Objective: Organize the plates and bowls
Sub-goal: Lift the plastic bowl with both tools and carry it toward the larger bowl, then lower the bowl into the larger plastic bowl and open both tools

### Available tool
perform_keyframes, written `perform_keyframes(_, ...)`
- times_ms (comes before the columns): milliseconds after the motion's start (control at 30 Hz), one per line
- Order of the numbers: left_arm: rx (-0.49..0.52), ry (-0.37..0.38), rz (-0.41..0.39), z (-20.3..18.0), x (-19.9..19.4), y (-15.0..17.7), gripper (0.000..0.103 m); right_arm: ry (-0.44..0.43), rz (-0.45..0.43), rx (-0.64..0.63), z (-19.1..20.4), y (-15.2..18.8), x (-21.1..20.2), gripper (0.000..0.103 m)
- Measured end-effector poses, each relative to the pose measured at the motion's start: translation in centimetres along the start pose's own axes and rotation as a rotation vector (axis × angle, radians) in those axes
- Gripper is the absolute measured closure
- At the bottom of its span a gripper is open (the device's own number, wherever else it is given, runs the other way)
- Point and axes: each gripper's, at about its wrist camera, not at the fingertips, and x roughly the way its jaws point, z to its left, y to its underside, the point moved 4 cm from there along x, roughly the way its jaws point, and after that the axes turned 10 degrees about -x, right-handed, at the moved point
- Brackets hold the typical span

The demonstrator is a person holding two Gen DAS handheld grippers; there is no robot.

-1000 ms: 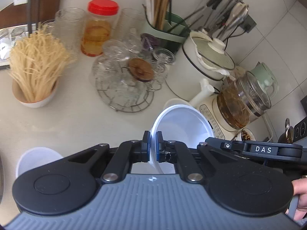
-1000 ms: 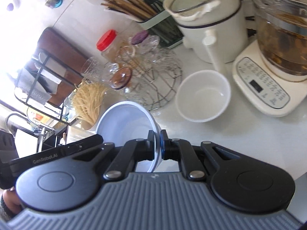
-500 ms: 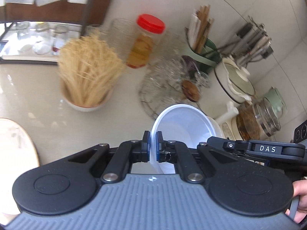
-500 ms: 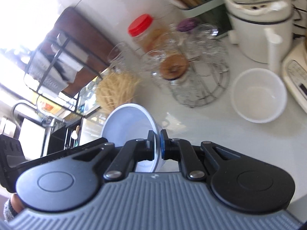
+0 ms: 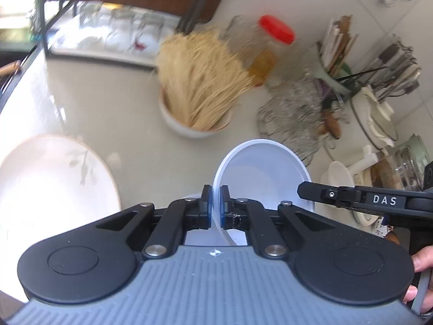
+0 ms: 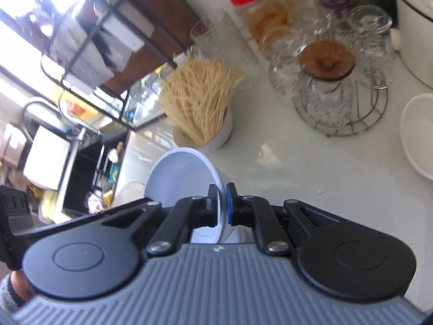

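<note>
While each hand-held gripper, left [image 5: 213, 205] and right [image 6: 221, 203], grasps one white bowl's [image 5: 259, 173] rim above the bench [image 5: 108, 108], a plate [image 5: 48, 178] and second bowl [image 6: 416, 132] seemingly await organizing.

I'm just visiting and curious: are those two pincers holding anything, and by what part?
Yes. The left gripper and right gripper each clamp the thin rim of a white bowl, lifted off the counter.
</note>
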Motion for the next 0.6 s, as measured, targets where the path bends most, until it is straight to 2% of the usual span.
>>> perform_keyframes(267,-0.002,-0.059,0.052,3.0,1.5,1.6,0.097,0.009,0.090,-0.009,1.0,1.3,3.2,0.094)
perform_keyframes(600,-0.014,-0.056,0.103,4.5,2.2,2.7,0.096,0.037,0.175,-0.056,1.7,2.2,4.9,0.094)
